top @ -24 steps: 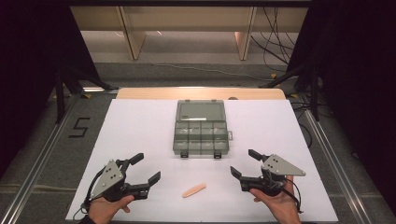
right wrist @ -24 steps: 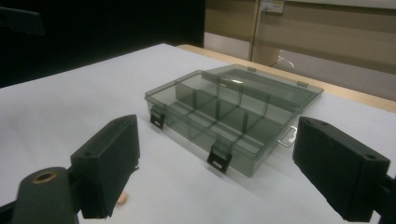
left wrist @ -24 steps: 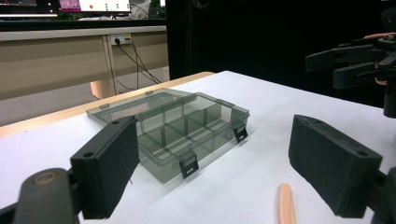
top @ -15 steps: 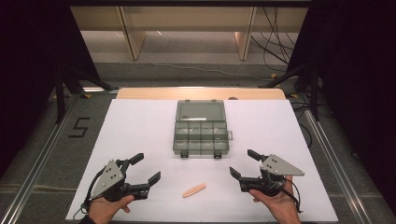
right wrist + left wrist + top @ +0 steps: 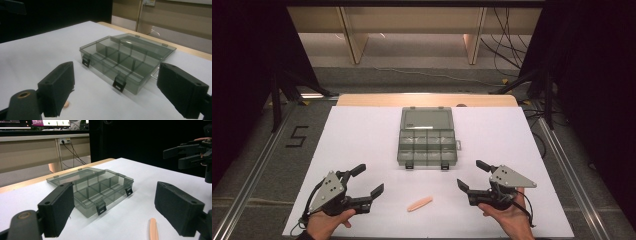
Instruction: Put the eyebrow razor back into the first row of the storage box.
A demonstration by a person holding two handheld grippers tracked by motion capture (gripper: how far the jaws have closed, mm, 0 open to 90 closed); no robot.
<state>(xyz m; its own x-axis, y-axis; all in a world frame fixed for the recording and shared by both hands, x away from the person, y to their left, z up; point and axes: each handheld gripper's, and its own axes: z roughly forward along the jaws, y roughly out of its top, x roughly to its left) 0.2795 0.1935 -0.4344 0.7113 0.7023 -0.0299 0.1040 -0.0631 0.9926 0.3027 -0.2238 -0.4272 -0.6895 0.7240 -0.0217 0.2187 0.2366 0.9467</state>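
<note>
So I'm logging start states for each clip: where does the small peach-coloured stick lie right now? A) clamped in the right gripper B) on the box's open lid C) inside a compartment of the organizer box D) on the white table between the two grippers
D: the peach stick lies flat on the white table, between the open left gripper and the open right gripper, nearer the person than the organizer box.

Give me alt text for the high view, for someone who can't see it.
A clear smoky-grey plastic compartment box sits closed at the centre of a white table. Nearer the person, a small peach-coloured stick lies between two hand-held black tongs, the left tongs and right tongs, both open.
</note>
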